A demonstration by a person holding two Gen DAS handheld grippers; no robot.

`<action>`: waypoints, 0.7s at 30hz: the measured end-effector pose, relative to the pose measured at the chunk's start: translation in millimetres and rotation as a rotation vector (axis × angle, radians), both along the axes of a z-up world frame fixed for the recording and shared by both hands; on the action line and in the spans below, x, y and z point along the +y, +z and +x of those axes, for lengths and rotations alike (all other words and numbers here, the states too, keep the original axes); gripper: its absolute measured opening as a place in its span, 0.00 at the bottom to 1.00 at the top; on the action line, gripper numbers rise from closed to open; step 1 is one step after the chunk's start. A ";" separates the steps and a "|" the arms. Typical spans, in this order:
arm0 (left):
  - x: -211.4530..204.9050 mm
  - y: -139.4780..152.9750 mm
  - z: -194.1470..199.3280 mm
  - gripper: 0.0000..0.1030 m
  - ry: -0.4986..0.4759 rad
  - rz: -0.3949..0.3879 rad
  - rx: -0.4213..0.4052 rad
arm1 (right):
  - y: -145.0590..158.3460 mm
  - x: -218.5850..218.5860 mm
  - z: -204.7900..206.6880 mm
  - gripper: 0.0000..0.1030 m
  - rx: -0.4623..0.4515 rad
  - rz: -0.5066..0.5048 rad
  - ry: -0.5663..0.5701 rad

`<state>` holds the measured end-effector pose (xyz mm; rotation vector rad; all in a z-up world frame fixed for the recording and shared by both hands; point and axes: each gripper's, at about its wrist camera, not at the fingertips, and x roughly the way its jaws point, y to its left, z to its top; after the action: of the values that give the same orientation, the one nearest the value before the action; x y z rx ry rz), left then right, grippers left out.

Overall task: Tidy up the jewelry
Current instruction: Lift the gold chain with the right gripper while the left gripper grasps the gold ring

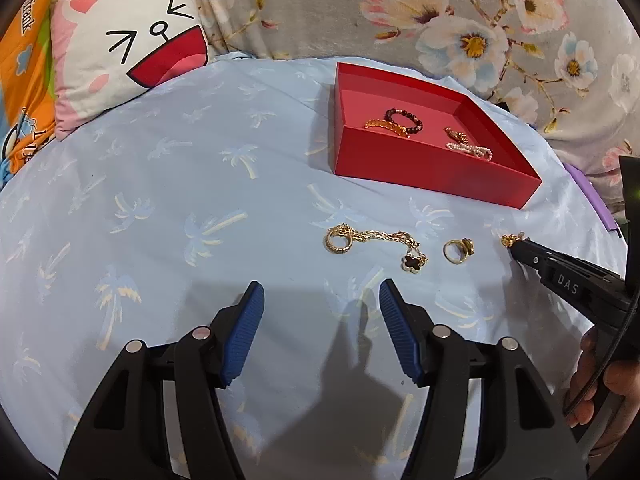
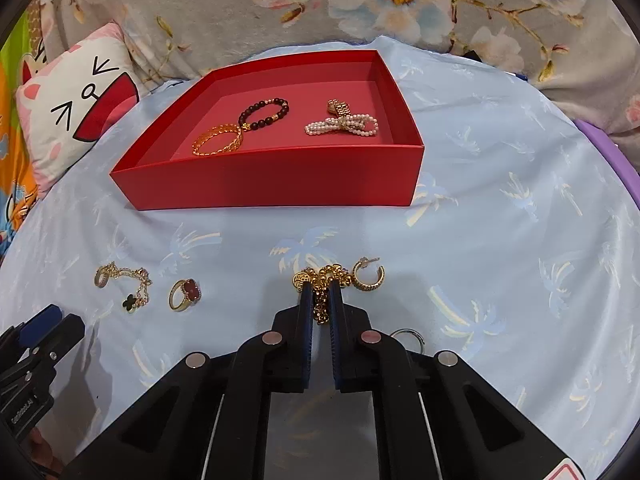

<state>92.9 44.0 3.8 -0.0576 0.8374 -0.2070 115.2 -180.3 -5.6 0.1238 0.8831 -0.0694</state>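
A pale blue sheet (image 2: 500,240) printed with palm trees covers the bed, and behind it runs a grey blanket (image 2: 360,8) with big pink and white flowers. A cartoon cat pillow (image 1: 120,52) with a wide red mouth leans at the far left corner — beside it shows a strip of orange cartoon bedding.

The red box (image 2: 272,180) sits open on the sheet toward the back. Inside lie a dark bead bracelet (image 2: 266,114), a gold bangle (image 2: 218,142) touching it, a pearl bracelet (image 2: 342,126) and a small gold piece just behind the pearls.

In front of the box, loose on the sheet: a gold chain with a black clover charm (image 2: 130,286), a ring with a red stone (image 2: 186,294), a gold hoop earring (image 2: 368,276) and a silver ring (image 2: 408,336) half hidden by the right tool.

The right gripper (image 2: 320,300) has its blue pads nearly together, pinching a gold beaded chain (image 2: 322,280) that lies on the sheet between the red-stone ring and the hoop. The left gripper (image 1: 320,304) hovers over bare sheet with its fingers spread wide, holding nothing.
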 end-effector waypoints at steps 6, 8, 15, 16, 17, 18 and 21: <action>-3.0 4.8 0.1 0.56 -0.019 -0.004 -0.006 | 4.0 -8.4 -17.3 0.06 -0.023 0.065 -0.001; -8.1 9.6 0.2 0.56 -0.037 -0.016 -0.011 | 6.7 -11.2 -29.5 0.06 -0.033 0.081 -0.002; -64.4 23.4 6.8 0.56 -0.162 -0.032 -0.035 | 10.0 -24.6 -69.0 0.06 -0.040 0.145 -0.024; -74.1 22.9 8.6 0.56 -0.177 -0.016 -0.041 | 9.8 -26.3 -72.8 0.06 -0.039 0.150 -0.028; -84.6 21.5 12.1 0.56 -0.197 0.000 -0.042 | 9.5 -28.0 -75.9 0.06 -0.039 0.155 -0.030; -91.5 19.7 14.7 0.56 -0.209 0.006 -0.038 | 9.3 -30.1 -78.6 0.06 -0.037 0.162 -0.031; -106.5 11.5 27.3 0.56 -0.234 0.012 0.002 | 9.1 -33.3 -84.4 0.06 -0.036 0.170 -0.034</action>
<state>120.2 -62.5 15.3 0.0516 0.8467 -0.4220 30.7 -213.6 3.5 0.2975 0.8502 -0.0236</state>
